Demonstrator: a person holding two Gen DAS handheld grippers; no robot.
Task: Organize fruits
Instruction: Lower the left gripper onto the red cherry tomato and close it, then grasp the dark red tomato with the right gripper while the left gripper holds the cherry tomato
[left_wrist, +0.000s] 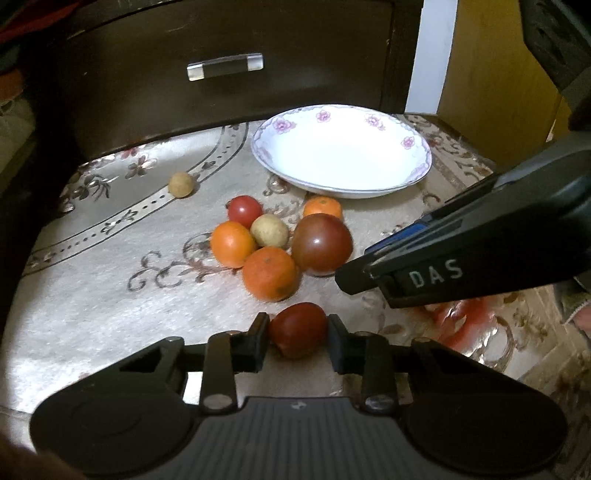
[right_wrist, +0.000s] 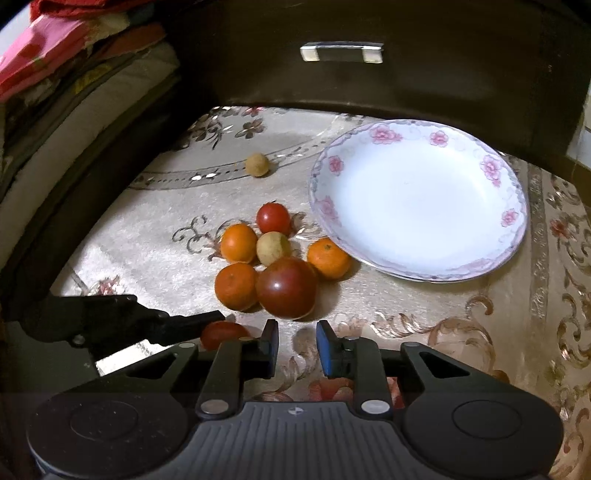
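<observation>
Left gripper (left_wrist: 298, 334) clamps a small oval dark-red tomato (left_wrist: 298, 329), long axis crosswise between the fingers, above the cream floral tablecloth (left_wrist: 110, 302); right gripper (right_wrist: 296, 341) stands open, holding nothing.

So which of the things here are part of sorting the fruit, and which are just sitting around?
Part of the job:
- small red tomato clamped in the left gripper
- fruit cluster on the cloth: oranges, tomatoes, a pale round fruit
- lone pale fruit apart from the cluster
- flowered plate, nothing on it
- right gripper, open

Just lying about:
- patterned cloth
- dark drawer
- folded fabrics
</observation>
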